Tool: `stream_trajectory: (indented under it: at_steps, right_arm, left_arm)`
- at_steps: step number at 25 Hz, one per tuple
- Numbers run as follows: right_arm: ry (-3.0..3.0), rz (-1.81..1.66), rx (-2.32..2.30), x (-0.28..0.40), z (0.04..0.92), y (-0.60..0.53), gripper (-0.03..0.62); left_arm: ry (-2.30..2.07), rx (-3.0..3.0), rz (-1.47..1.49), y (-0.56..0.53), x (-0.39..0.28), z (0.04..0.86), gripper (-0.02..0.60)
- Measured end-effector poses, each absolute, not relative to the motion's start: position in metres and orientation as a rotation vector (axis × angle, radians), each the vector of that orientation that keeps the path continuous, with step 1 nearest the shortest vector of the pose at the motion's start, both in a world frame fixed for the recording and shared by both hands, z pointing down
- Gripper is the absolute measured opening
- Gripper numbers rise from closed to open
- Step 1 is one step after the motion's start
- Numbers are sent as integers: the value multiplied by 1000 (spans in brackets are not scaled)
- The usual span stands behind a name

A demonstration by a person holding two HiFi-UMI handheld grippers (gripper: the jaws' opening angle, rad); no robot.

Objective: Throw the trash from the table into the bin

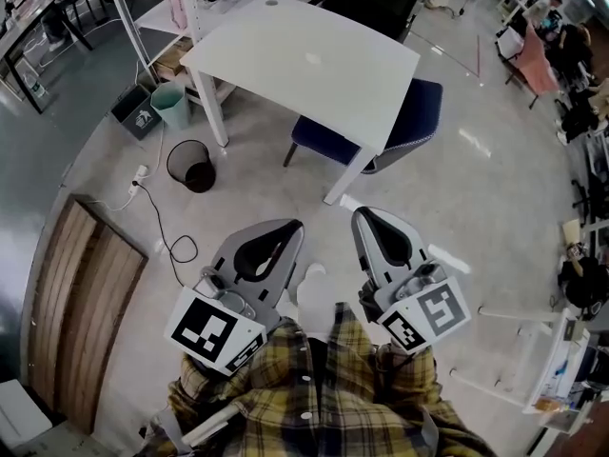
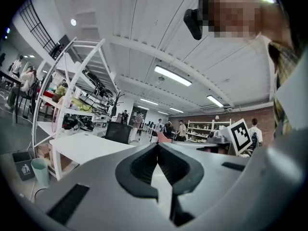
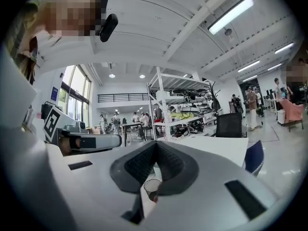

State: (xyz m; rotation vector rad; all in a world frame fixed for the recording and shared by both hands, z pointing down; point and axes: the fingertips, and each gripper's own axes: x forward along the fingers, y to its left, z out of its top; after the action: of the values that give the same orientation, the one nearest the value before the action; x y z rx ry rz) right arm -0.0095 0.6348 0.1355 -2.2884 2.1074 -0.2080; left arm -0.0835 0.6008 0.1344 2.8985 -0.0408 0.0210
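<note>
The white table (image 1: 314, 65) stands ahead of me on the grey floor. A black mesh bin (image 1: 191, 165) sits on the floor left of it; the same bin (image 3: 152, 186) shows through the gap under the right jaws. My left gripper (image 1: 290, 227) and right gripper (image 1: 364, 215) are held side by side low in the head view, pointing level toward the table. Both are shut, jaws meeting at the tips, with nothing between them. The left gripper (image 2: 157, 144) faces the table (image 2: 86, 148). The right gripper (image 3: 155, 143) faces the table's near corner (image 3: 216, 146). No trash shows in any view.
A blue chair (image 1: 409, 122) is tucked under the table's right side. A teal bin (image 1: 171, 105) and a grey box (image 1: 136, 112) stand by the white shelf rack (image 1: 152, 8). A cable (image 1: 157, 222) trails over the floor beside a wooden panel (image 1: 81, 303).
</note>
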Motion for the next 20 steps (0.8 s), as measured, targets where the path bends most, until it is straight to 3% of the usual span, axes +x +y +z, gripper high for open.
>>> stream_trajectory:
  at_steps: [10,20]
  right_arm:
    - [2112,-242,-2268,32,146,574,-2]
    - [2179,-254,-2195,123,133,475,-2]
  left_arm:
    - [-68,2890,48,539,-43,145,9]
    - [-123,2913,50,448,52,125,9]
